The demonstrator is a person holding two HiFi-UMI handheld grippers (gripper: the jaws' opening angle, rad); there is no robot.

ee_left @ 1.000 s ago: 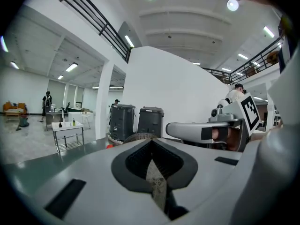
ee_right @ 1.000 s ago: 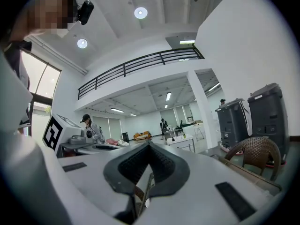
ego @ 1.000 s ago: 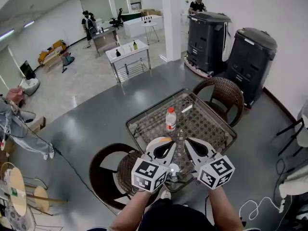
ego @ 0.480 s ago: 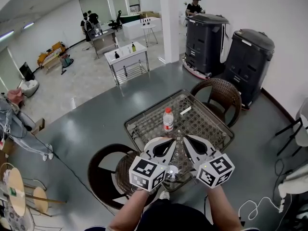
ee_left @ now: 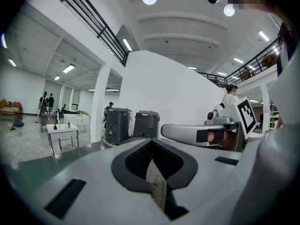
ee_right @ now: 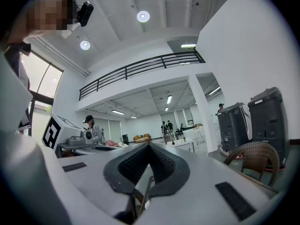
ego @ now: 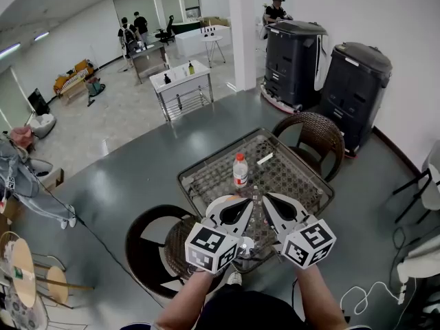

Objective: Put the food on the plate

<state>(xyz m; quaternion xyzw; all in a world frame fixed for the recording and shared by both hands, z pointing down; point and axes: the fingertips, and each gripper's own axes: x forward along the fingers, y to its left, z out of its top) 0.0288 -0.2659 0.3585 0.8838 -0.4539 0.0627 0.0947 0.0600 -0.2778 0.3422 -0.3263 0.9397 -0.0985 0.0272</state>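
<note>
head view is showing nothing shifting on the counter: left gripper and right gripper are staying closed and empty above it; food and plate are not showing clearly anywhere.

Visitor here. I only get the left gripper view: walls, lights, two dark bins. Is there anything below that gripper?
Observer: Yes. The head view shows a wicker table right below it.
Operator: Is anything on it?
Observer: A bottle with a red cap stands upright near the middle.
Operator: And the other gripper, is it holding something?
Observer: No. The right gripper view shows the right gripper shut, with nothing between its jaws.
</note>
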